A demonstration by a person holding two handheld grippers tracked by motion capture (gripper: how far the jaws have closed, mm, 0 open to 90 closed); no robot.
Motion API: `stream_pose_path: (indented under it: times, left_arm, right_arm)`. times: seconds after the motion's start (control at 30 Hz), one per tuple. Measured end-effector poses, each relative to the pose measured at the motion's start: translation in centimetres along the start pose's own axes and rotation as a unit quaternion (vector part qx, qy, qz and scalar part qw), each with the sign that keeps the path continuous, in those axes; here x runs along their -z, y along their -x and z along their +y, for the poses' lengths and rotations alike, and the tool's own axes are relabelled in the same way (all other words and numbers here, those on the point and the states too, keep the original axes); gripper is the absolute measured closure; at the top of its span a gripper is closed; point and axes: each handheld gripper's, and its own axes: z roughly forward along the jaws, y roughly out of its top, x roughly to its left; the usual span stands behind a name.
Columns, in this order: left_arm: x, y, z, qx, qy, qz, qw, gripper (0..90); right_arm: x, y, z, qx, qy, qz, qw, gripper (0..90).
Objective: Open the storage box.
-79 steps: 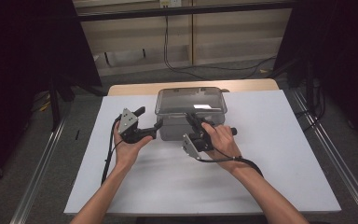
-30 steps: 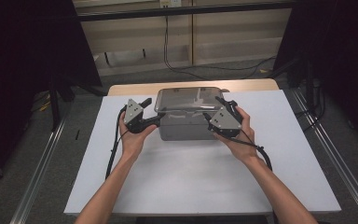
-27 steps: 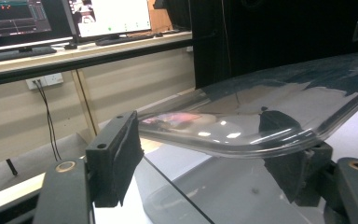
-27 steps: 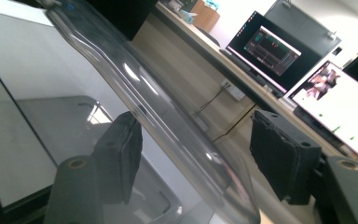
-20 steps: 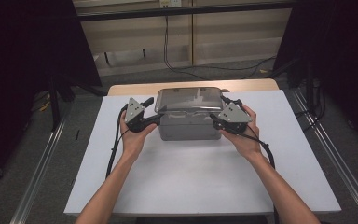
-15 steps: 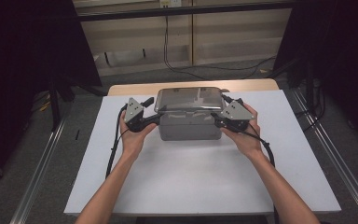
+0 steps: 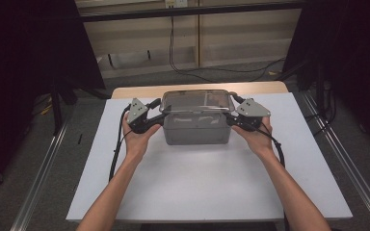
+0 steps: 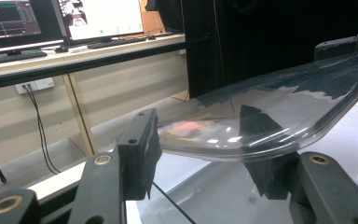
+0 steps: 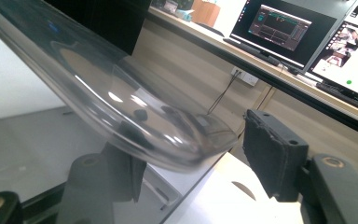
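A grey plastic box stands on the white table, with a clear lid over its top. My left gripper is at the lid's left end and my right gripper is at its right end. In the left gripper view the clear lid reaches over the open left gripper, and one pad shows through the plastic. In the right gripper view the lid's rounded end lies over the near jaw of the open right gripper; the far pad stands apart from it.
The table's wooden far edge lies behind the box. Metal rails run along the floor on both sides. A shelf with monitors and hanging cables lines the back wall. Bare tabletop lies in front of the box.
My right gripper has moved from the box's front to the lid's right end. The left gripper has shifted up to the lid's left end. Both have held there for the last half second.
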Motion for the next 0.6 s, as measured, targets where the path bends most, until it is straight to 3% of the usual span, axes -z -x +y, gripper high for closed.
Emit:
stream_pose_path:
  times: [0.2, 0.47, 0.6]
  left_arm:
    - [0.0, -0.3, 0.5, 0.003, -0.003, -0.001, 1.0, 51.7]
    - [-0.1, -0.7, 0.7, 0.003, -0.004, -0.001, 1.0, 54.0]
    - [-0.2, -0.7, 0.9, 0.005, -0.003, -0.001, 1.0, 54.2]
  right_arm:
    - [-0.6, 0.5, -0.6, -0.005, 0.006, 0.007, 0.9999, 49.1]
    - [-1.2, 1.3, -0.1, -0.009, 0.017, 0.009, 0.9998, 52.7]
    - [-1.5, 1.5, -0.6, -0.001, 0.008, 0.015, 0.9999, 54.1]
